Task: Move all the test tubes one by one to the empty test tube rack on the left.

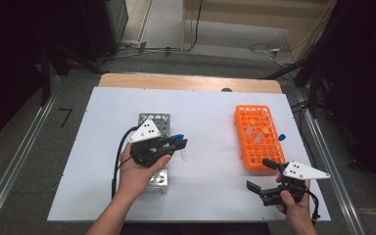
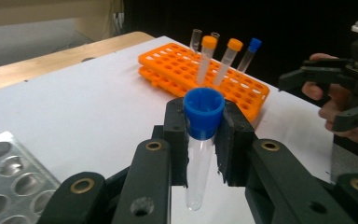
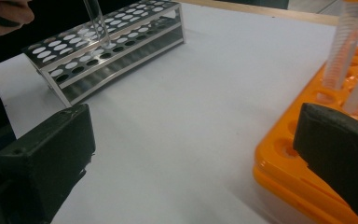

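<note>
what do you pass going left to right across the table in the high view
metal rack → left gripper shut on the blue-capped tube → orange rack → loose blue-capped tube lying just off the orange rack's right edge; nearer the front edge, the open right gripper.

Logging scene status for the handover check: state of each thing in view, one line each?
Left gripper: jaws shut on the clear blue-capped test tube.
Clear blue-capped test tube: capped, held upright off the table.
Right gripper: jaws open, nothing between them.
Orange plastic tube rack: flat on the table, a few capped tubes standing in it, most holes free.
Silver metal tube rack: standing on the table, visible holes free.
</note>
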Motion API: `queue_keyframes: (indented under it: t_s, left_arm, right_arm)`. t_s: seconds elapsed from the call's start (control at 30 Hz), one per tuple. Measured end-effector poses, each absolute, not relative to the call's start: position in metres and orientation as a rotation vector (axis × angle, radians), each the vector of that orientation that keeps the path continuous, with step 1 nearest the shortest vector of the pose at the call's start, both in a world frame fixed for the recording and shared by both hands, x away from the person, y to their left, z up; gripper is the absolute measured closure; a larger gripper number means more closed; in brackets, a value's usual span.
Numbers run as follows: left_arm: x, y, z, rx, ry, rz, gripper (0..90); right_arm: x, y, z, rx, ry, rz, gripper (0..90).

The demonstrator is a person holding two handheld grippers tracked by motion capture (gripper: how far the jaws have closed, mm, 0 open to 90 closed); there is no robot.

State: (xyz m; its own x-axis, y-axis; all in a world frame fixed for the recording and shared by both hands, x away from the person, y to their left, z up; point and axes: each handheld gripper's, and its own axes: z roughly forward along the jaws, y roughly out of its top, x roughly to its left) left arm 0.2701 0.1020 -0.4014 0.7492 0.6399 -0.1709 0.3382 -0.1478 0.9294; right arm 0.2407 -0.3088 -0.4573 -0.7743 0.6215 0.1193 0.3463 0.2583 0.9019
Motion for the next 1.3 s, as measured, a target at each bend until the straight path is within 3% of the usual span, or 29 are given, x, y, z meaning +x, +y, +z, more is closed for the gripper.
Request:
queue_keyframes:
  t_s: [0.57,1.3]
  left_arm:
    - [0.317,0.128,-0.388,1.718,0.864,0.433,76.1]
    - [0.369,0.140,-0.389,1.676,1.007,0.570,76.2]
  right_arm:
    - [0.250,-0.349,-0.462,0.982,2.188,1.507,0.0]
    - [0.252,-0.357,-0.464,1.022,2.163,1.513,0.0]
